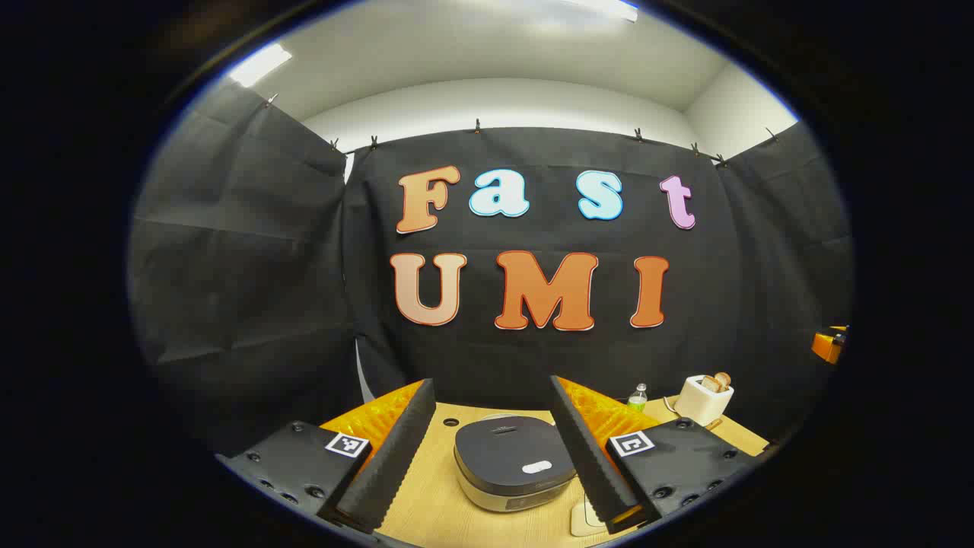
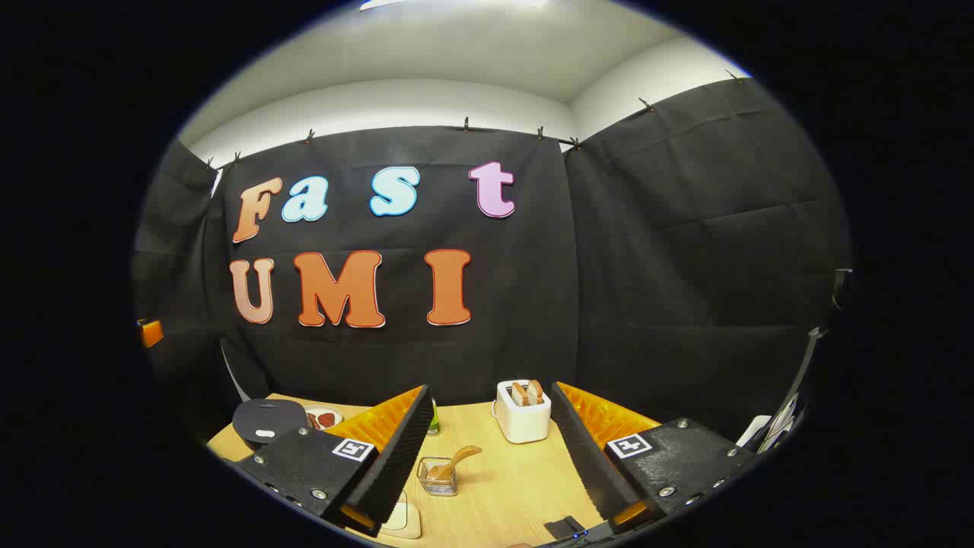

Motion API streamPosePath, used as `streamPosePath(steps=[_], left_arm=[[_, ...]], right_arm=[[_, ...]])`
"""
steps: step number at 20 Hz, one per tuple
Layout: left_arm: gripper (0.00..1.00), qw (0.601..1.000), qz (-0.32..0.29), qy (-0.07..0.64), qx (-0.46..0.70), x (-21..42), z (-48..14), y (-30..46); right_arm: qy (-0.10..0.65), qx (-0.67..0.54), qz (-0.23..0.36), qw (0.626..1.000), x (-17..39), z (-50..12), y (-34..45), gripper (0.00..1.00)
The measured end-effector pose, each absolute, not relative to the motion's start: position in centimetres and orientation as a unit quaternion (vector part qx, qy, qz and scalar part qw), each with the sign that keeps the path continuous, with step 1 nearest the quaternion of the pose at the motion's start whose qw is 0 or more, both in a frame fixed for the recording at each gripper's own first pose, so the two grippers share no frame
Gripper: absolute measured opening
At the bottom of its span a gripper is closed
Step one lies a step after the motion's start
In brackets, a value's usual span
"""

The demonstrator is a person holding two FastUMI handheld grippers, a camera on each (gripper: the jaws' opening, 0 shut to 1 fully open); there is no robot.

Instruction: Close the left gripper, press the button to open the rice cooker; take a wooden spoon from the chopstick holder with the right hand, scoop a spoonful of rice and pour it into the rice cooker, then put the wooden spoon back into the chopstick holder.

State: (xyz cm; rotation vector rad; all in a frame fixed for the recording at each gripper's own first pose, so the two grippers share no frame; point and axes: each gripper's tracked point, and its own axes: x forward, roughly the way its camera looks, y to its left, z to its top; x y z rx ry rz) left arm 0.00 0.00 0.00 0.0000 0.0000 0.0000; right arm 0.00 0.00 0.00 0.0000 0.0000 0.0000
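Left claw (image 1: 493, 449) spread wide, right claw (image 2: 487, 457) likewise

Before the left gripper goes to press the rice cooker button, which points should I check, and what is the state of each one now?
1. Rice cooker lid down, waiting to be opened: ok.
2. Left gripper closed for pressing: not ok, fingers stand wide apart.
3. Cooker lies ahead between the left fingers: ok.
4. Which part is the opening button: cannot tell.
5. Wooden spoon in the chopstick holder: ok.
6. Right gripper open, holding nothing: ok.
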Motion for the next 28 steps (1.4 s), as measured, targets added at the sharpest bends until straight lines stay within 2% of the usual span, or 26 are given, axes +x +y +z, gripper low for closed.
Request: streamPosePath(steps=[2, 4, 7, 8, 13, 14, 17, 18, 19, 22, 27, 28], left_arm=[[0.97, 1.000, 0.003, 0.001, -0.001, 0.1, 0.0, 0.3], [0.97, 1.000, 0.012, 0.005, 0.007, 0.2, -0.1, 0.8], [0.97, 1.000, 0.019, 0.004, 0.016, 0.2, 0.0, 1.1], [0.97, 1.000, 0.019, 0.003, 0.016, 0.2, 0.1, 1.0], [0.97, 1.000, 0.018, 0.004, 0.016, 0.4, -0.1, 0.9], [0.97, 1.000, 0.019, 0.004, 0.017, 0.3, -0.1, 0.9], [0.97, 1.000, 0.018, 0.006, 0.017, 0.5, -0.3, 0.8], [0.97, 1.000, 0.017, 0.007, 0.017, 0.5, -0.3, 0.8], [0.97, 1.000, 0.013, 0.008, 0.017, 0.5, -0.3, 0.6], [0.97, 1.000, 0.007, 0.006, 0.014, 0.6, -0.2, 0.4], [0.48, 1.000, 0.010, 0.003, 0.022, 0.5, -0.2, 0.7], [0.39, 1.000, 0.006, 0.005, 0.022, 0.7, -0.4, 0.6]], right_arm=[[-0.003, -0.002, 0.000, 1.000, 0.1, 0.1, 0.1, 0.99], [-0.003, -0.003, -0.001, 1.000, 0.2, 0.1, 0.0, 0.95], [-0.002, -0.001, 0.000, 1.000, 0.3, 0.1, 0.2, 0.95], [-0.003, -0.002, 0.000, 1.000, 0.4, 0.2, 0.1, 0.99], [-0.002, -0.005, 0.004, 1.000, 0.7, 0.1, 0.5, 0.99], [-0.002, -0.006, 0.005, 1.000, 0.8, 0.2, 0.5, 0.95], [-0.001, -0.007, 0.009, 1.000, 0.9, 0.0, 1.0, 0.95], [-0.001, -0.007, 0.011, 1.000, 1.0, 0.1, 1.0, 0.99], [0.000, -0.007, 0.012, 1.000, 1.1, 0.0, 1.1, 0.95], [0.001, -0.010, 0.015, 1.000, 1.4, -0.1, 1.4, 0.95], [0.006, -0.011, 0.019, 1.000, 1.6, -0.6, 1.7, 0.95], [0.006, -0.012, 0.019, 1.000, 1.8, -0.5, 1.8, 0.99]])
